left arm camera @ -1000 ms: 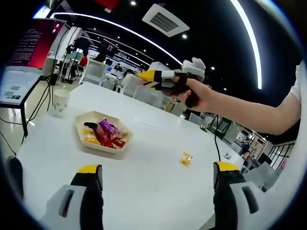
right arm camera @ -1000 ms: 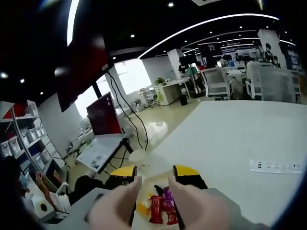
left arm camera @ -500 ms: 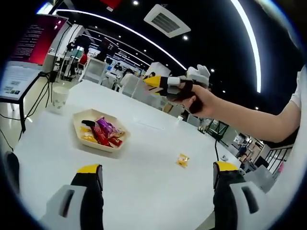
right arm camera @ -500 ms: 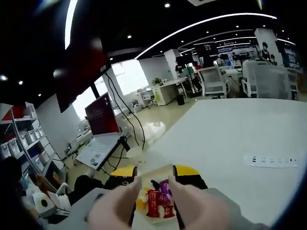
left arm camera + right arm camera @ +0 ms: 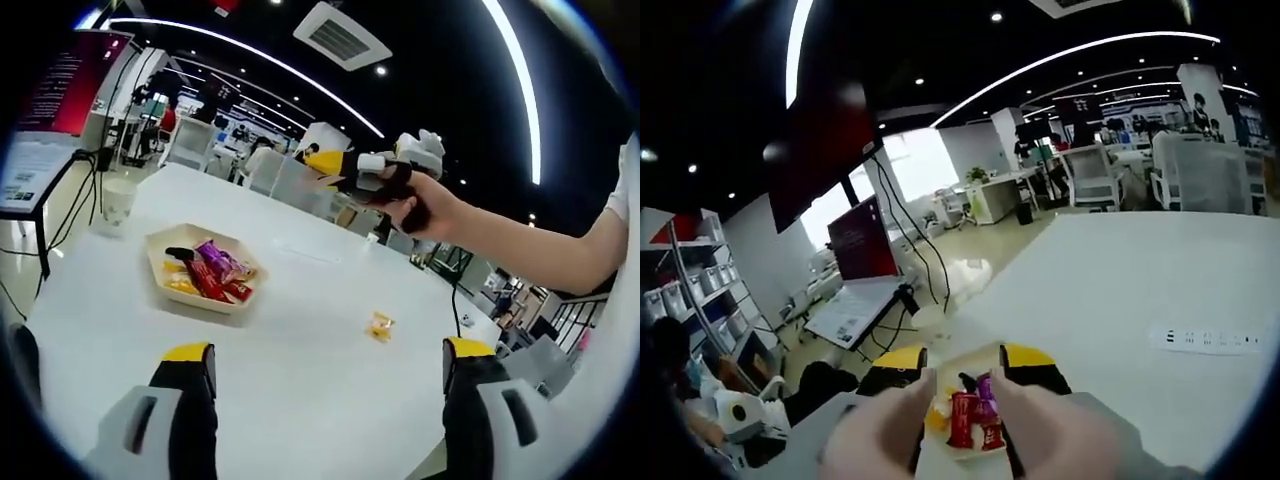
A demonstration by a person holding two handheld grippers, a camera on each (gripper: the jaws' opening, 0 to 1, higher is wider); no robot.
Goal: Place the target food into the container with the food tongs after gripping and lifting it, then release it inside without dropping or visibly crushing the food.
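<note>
Right gripper (image 5: 322, 160), jaws narrowly parted and empty, held high beyond the tray (image 5: 205, 300); left gripper (image 5: 325, 365) wide, awaiting the candy (image 5: 380, 325) beside it.

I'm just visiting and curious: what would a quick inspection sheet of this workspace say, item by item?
Surface: white table, mostly bare.
Job's things: cream hexagonal tray holding wrapped snacks; small yellow wrapped sweet lying alone on the table.
Clutter: white paper cup.
Grippers: left claw open and empty; right claw held above the table, state unclear.
Cables: black leads by the red sign.
Surroundings: open office with chairs and shelves.
</note>
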